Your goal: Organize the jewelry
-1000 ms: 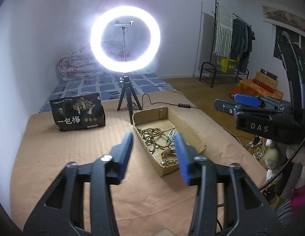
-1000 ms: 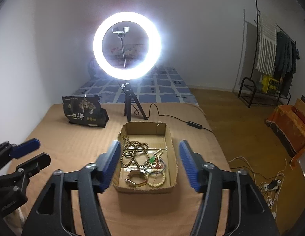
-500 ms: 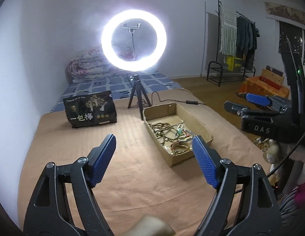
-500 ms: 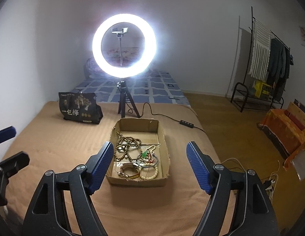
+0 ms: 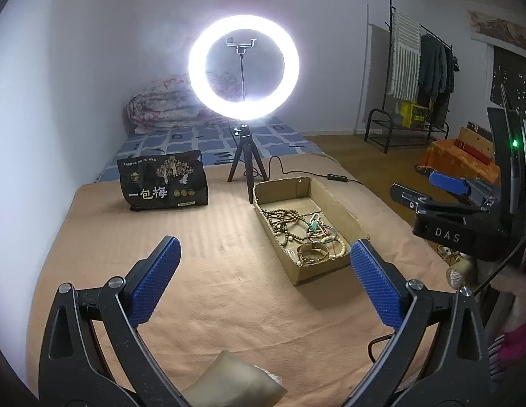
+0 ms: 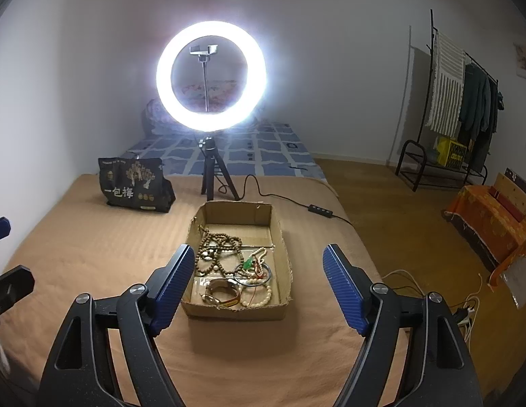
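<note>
One cardboard box (image 6: 236, 261) sits on the tan blanket (image 6: 93, 247), holding a tangle of jewelry (image 6: 229, 264); its pieces are too knotted to count. Both the left gripper (image 5: 263, 271) and the right gripper (image 6: 258, 281) hover spread wide, empty. One ring light (image 6: 210, 74) and one black bag (image 6: 134, 188) stand behind.

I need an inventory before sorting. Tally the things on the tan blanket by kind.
Cardboard box of tangled jewelry, pieces too knotted to count: 1
Ring light on its tripod: 1
Black printed bag: 1
Cable remote: 1
Total: 4
</note>
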{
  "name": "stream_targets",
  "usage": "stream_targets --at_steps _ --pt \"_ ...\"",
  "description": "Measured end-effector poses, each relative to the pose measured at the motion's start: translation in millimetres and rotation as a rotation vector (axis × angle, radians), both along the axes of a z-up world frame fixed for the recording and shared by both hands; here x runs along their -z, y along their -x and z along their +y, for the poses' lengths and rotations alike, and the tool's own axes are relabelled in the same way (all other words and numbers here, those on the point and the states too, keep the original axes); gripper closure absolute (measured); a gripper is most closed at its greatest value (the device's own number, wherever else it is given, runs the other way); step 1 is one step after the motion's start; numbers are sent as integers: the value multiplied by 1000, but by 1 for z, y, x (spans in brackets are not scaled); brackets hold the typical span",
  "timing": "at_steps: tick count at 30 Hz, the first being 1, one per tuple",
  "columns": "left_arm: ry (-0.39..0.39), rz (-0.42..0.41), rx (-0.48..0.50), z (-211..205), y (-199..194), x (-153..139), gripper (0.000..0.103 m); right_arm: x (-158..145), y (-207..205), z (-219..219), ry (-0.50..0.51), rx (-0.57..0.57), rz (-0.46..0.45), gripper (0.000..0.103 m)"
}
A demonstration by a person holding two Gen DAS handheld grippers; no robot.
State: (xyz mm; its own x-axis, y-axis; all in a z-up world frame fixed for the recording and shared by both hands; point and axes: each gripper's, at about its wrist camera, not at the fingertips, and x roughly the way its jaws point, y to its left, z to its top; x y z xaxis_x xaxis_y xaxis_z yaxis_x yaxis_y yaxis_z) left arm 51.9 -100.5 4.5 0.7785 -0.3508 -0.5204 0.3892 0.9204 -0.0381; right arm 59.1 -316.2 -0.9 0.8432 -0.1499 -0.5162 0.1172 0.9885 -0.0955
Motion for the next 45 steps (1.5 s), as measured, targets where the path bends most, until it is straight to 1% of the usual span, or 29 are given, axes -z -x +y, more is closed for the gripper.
stream_targets --at_steps 9,45 --pt "2 -8 6 -1 3 -2 1 1 0 -4 -18 7 -4 25" --pt "1 -13 5 -3 4 -2 1 3 1 1 -12 -4 15 24"
